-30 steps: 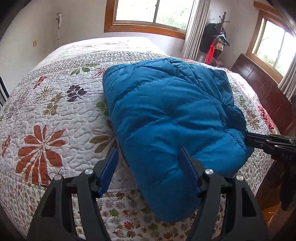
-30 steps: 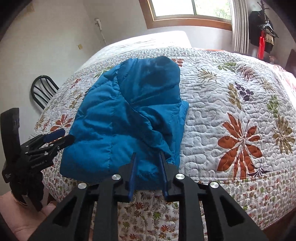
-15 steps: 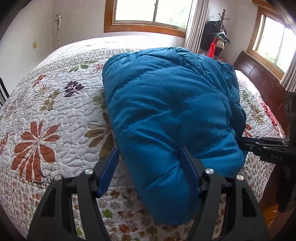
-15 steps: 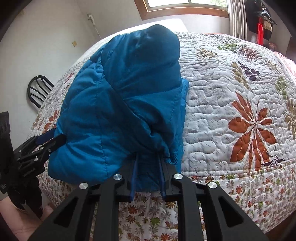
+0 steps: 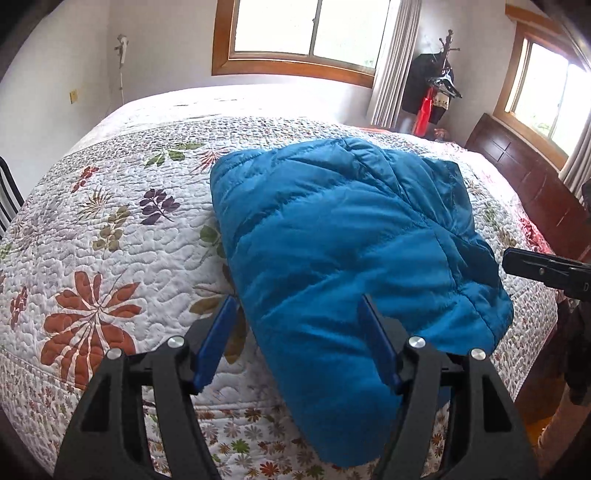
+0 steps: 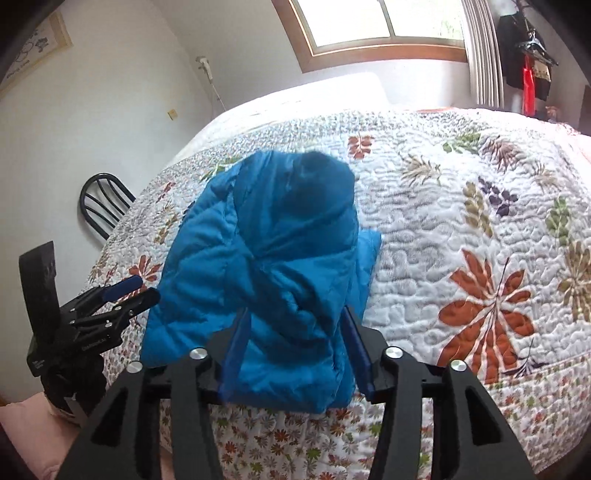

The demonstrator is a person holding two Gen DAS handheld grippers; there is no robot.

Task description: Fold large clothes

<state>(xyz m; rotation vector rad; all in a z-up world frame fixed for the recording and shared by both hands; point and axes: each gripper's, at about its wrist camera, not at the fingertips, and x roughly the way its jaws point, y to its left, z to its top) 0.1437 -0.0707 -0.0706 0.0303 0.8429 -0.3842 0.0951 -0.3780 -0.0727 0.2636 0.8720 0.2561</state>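
Observation:
A blue puffer jacket (image 5: 343,243) lies folded into a bundle on the floral quilt (image 5: 110,236), its near end hanging over the bed's front edge. My left gripper (image 5: 297,332) is open, its blue pads either side of the jacket's near left part. It also shows in the right wrist view (image 6: 125,295) at the jacket's left edge. In the right wrist view the jacket (image 6: 273,273) lies ahead and my right gripper (image 6: 293,343) is open around its near edge. The right gripper's tip shows in the left wrist view (image 5: 535,267), beside the jacket's right side.
A dark wooden headboard (image 5: 524,192) is at the right. A coat stand (image 5: 439,85) stands in the far corner. A black chair (image 6: 103,206) stands at the bed's left side. Windows (image 5: 306,33) are behind the bed.
My right gripper was shut on the jacket's edge and has opened. The jacket was lifted and bunched half a second ago and now lies lower on the bed. My left gripper stays open.

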